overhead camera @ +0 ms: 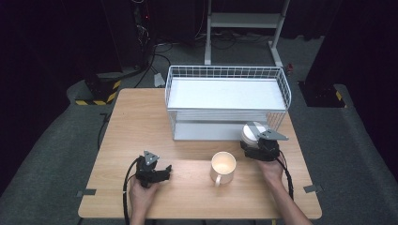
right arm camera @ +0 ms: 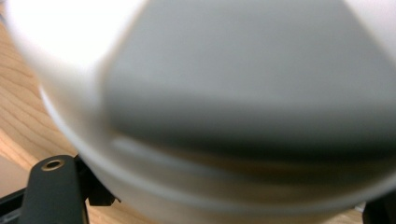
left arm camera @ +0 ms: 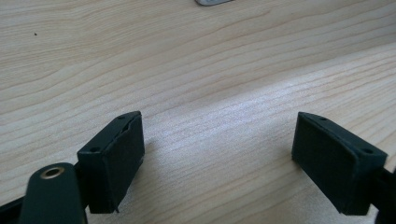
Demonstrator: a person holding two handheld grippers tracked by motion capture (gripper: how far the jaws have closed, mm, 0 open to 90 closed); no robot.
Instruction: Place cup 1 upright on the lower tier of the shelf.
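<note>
We see open bench (overhead camera: 141,117) on the left half, while the wire rack (overhead camera: 227,101) walls off the back right and a cream mug (overhead camera: 223,167) stands upright mid-front, handle toward us. Our right claw (overhead camera: 256,140) holds a white cup (overhead camera: 250,132) at the rack's front right corner; its axis is too blurred to call. Left claw (overhead camera: 165,169) rests low at front left, pointing right, jaws apart on nothing.
</note>
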